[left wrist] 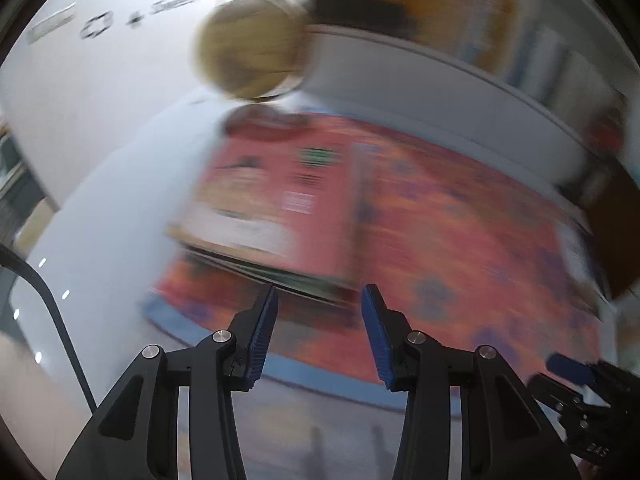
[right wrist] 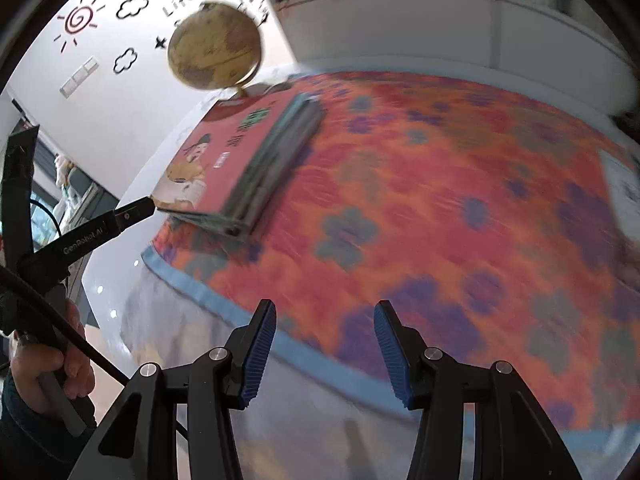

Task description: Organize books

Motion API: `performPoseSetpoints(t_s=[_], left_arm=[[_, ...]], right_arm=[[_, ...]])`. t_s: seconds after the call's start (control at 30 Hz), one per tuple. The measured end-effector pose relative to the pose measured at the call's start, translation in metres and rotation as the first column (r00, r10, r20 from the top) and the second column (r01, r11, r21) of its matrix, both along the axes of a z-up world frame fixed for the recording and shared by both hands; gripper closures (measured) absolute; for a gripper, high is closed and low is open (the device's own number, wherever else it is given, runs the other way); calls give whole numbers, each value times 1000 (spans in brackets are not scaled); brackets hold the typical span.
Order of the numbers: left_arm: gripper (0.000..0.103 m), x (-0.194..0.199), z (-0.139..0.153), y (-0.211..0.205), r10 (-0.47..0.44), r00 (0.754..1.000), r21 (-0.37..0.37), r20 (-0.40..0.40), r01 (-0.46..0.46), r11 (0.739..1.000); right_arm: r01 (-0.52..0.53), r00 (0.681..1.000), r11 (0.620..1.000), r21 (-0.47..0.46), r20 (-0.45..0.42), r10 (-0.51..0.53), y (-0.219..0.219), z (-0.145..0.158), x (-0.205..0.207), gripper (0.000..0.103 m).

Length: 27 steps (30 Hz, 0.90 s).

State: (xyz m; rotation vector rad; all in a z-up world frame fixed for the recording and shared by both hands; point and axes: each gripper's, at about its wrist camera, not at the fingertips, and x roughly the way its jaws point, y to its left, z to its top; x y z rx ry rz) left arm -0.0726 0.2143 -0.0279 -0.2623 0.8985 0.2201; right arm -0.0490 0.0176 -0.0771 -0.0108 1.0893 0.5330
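I'm keeping both claws spread and empty, left gripper point(left wrist: 320, 300) and right gripper point(right wrist: 325, 316). The books point(right wrist: 240, 164) are lying stacked just beside the globe point(right wrist: 214, 46), on the mat point(right wrist: 440, 200).

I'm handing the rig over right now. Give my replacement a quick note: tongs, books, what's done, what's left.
Left tongs: open, empty, just in front of the near edge of the book stack.
Right tongs: open, empty, over the flowered cloth.
The books lie flat in one pile on the cloth, near the globe.
Shelf behind already holds other books.
Done: books are stacked.
Left: likely moving the stack to the shelf.
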Motion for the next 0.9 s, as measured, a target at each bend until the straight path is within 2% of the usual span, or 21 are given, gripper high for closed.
performPoseSetpoints(t_s=[0.17, 0.27, 0.4, 0.63, 0.77, 0.9], left_arm=[[62, -13, 15, -114, -161, 986, -39, 38, 163, 986], [62, -19, 22, -175, -248, 967, -68, 52, 251, 966], [62, -30, 31, -241, -339, 940, -54, 46, 341, 938], [62, -15, 45, -298, -423, 905, -41, 51, 425, 904], [62, 12, 37, -313, -452, 890, -73, 53, 455, 887], [62, 53, 22, -328, -483, 875, -115, 27, 483, 868]], right_arm=[[87, 992, 996, -34, 96, -84, -86, 27, -42, 50], [159, 977, 984, -77, 153, -146, -138, 40, -67, 50], [238, 956, 967, -91, 200, -216, -189, 51, -90, 49], [347, 920, 938, -13, 197, -338, -247, 62, -97, 49], [382, 909, 924, -34, 193, -369, -263, 57, -82, 49], [400, 908, 913, -85, 176, -381, -269, 47, -49, 49]])
